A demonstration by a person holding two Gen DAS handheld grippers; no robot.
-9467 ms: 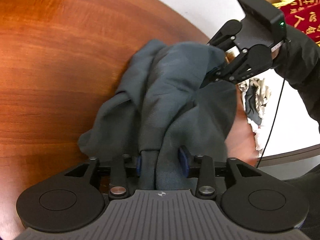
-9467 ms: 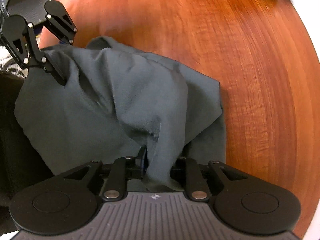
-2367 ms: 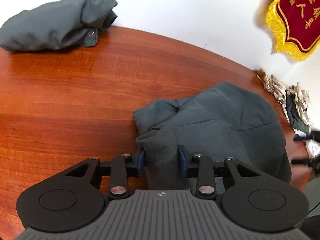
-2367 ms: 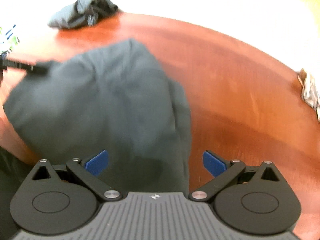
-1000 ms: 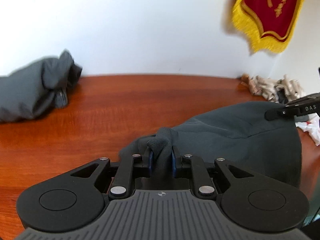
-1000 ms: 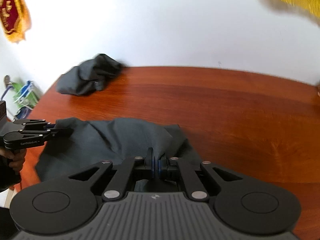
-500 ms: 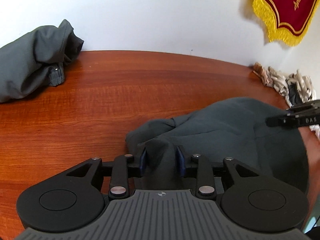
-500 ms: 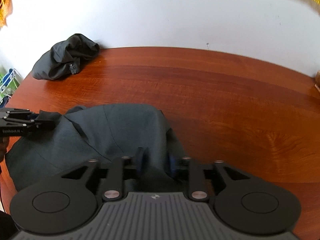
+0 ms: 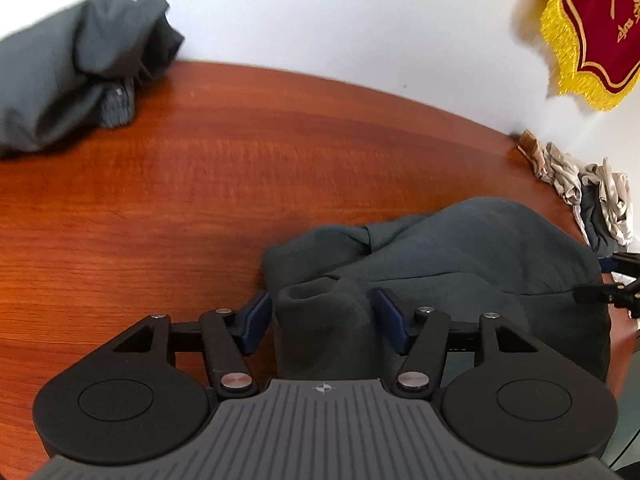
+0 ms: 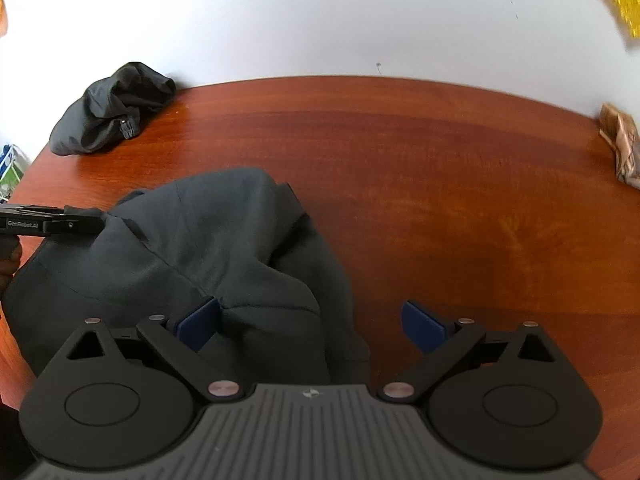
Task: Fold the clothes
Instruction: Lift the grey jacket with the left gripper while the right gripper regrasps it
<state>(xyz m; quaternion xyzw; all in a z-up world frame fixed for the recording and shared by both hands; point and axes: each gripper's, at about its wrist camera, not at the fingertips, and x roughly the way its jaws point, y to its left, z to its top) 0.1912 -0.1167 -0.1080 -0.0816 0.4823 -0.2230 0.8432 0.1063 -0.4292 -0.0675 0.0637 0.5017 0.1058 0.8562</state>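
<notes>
A dark grey garment (image 9: 460,264) lies bunched on the red-brown wooden table (image 9: 200,184); it also shows in the right wrist view (image 10: 208,248). My left gripper (image 9: 322,316) is open, its blue pads apart on either side of a raised fold of the garment. My right gripper (image 10: 312,322) is open wide at the garment's other edge, with cloth between the pads. Each gripper shows at the edge of the other's view: the right one (image 9: 612,280), the left one (image 10: 52,222).
A second dark grey garment (image 9: 76,80) lies crumpled at the table's far left by the white wall, also seen in the right wrist view (image 10: 112,108). A heap of beige and grey cloth (image 9: 588,188) sits at the far right edge. A red and gold banner (image 9: 592,28) hangs on the wall.
Both grippers have opened and let go of the garment they were pinching a second ago. The garment has settled onto the table. The right jaws opened wider than the left.
</notes>
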